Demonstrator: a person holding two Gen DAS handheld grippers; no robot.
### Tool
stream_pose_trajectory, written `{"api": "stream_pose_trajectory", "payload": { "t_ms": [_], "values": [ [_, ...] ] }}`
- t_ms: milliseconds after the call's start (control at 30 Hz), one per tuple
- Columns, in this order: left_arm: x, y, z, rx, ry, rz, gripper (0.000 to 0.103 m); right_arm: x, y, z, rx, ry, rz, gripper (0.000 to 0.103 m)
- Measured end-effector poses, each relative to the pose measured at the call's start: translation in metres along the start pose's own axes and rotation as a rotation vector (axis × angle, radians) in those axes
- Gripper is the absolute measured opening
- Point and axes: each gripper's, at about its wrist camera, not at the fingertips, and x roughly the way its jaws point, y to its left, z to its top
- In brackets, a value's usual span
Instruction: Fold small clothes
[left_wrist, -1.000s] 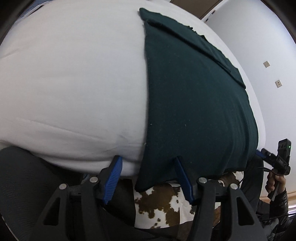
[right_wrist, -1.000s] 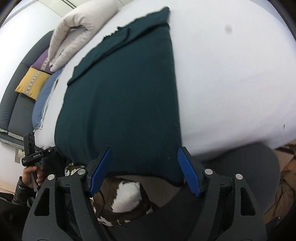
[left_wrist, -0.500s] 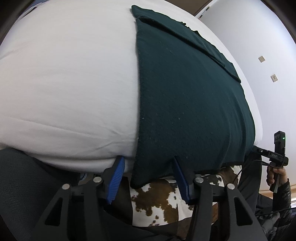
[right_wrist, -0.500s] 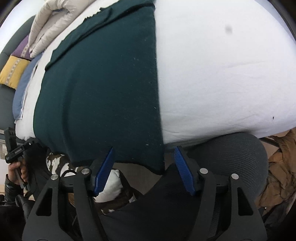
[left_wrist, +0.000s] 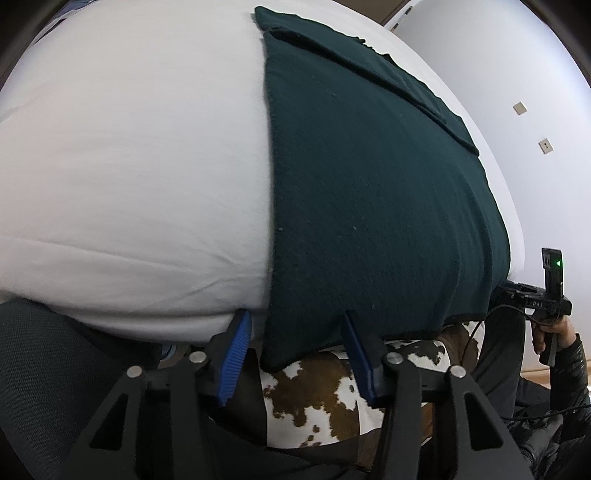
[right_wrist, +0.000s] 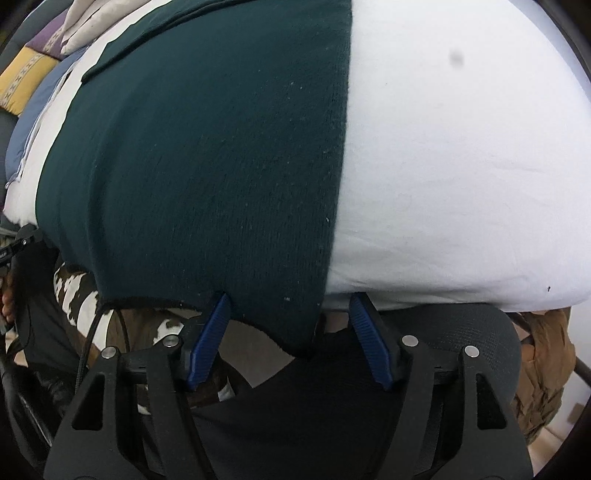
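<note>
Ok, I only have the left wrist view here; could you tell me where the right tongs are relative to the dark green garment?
Observer: The right tongs straddle the near right corner of the dark green garment, pads not yet pressing it.
Operator: Thanks. What lies beyond its far end?
Observer: A yellow cushion and a purple cushion, off to the left.
Operator: Anything on the sheet?
Observer: The white sheet bears a small dark spot.

1. Left gripper (left_wrist: 297, 345): black skeletal frame with triangular cutouts, ribbed blue pads, silver screws.
2. Right gripper (right_wrist: 291, 332): same build; a black cable runs beside it.
3. Person: black sleeve (left_wrist: 570, 373), brown-and-white cow-print garment (left_wrist: 317, 398).
</note>
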Motion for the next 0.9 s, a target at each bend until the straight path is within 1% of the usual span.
{"api": "stream_pose_trajectory", "payload": {
  "t_ms": [67,133,167,233,300,333,367,400,467,533,567,600,667,733,767,833,867,900],
  "values": [
    [0.0,0.004,0.0,-0.013,-0.001,-0.002,0.04,0.002,0.004,0.002,-0.024,0.019,0.001,0.063],
    [0.001,0.004,-0.001,-0.019,0.003,-0.009,0.034,0.003,0.008,0.004,-0.034,0.027,0.011,0.063],
    [0.002,0.004,-0.002,-0.017,0.007,-0.013,0.028,0.003,0.009,0.006,-0.035,0.03,0.013,0.063],
    [0.005,0.001,-0.003,-0.007,0.021,-0.015,0.027,0.003,0.01,0.008,-0.036,0.032,0.014,0.061],
    [0.006,0.0,-0.002,-0.007,0.02,-0.012,0.027,0.002,0.006,0.005,-0.037,0.038,0.022,0.053],
    [0.005,0.002,-0.002,-0.02,0.018,-0.021,0.027,0.002,0.006,0.005,-0.037,0.043,0.029,0.044],
    [0.005,0.005,-0.001,-0.031,0.016,-0.031,0.027,0.004,0.008,0.005,-0.036,0.059,0.047,0.032],
    [0.004,0.006,-0.001,-0.035,0.015,-0.038,0.027,0.006,0.009,0.004,-0.037,0.069,0.053,0.028],
    [0.004,0.007,-0.002,-0.034,0.013,-0.038,0.026,0.01,0.01,0.003,-0.045,0.075,0.045,0.026],
    [0.003,0.006,-0.002,-0.027,0.012,-0.031,0.02,0.011,0.011,0.004,-0.033,0.072,0.057,0.023],
    [0.002,0.006,-0.002,-0.025,0.014,-0.034,0.011,0.01,0.012,0.004,-0.025,0.064,0.065,0.02],
    [0.002,0.006,-0.003,-0.022,0.011,-0.032,0.008,0.01,0.008,0.003,-0.022,0.058,0.07,0.019],
    [0.0,0.005,-0.005,-0.019,0.006,-0.035,0.007,0.007,0.002,-0.001,-0.016,0.044,0.081,0.011],
    [-0.006,0.004,-0.006,-0.019,-0.009,-0.052,0.007,0.001,-0.001,-0.004,-0.007,0.02,0.108,0.008],
    [-0.01,0.005,-0.007,-0.024,-0.018,-0.071,0.006,-0.006,-0.002,-0.006,0.003,-0.002,0.13,0.008],
    [-0.022,0.006,-0.007,-0.042,-0.048,-0.146,0.006,-0.017,-0.002,-0.011,0.014,-0.047,0.178,0.007],
    [-0.03,0.007,-0.006,-0.049,-0.07,-0.179,0.006,-0.028,-0.003,-0.011,0.023,-0.085,0.22,0.007],
    [-0.037,0.008,-0.004,-0.056,-0.088,-0.2,0.006,-0.034,-0.003,-0.011,0.028,-0.11,0.244,0.007]
  ]
}}
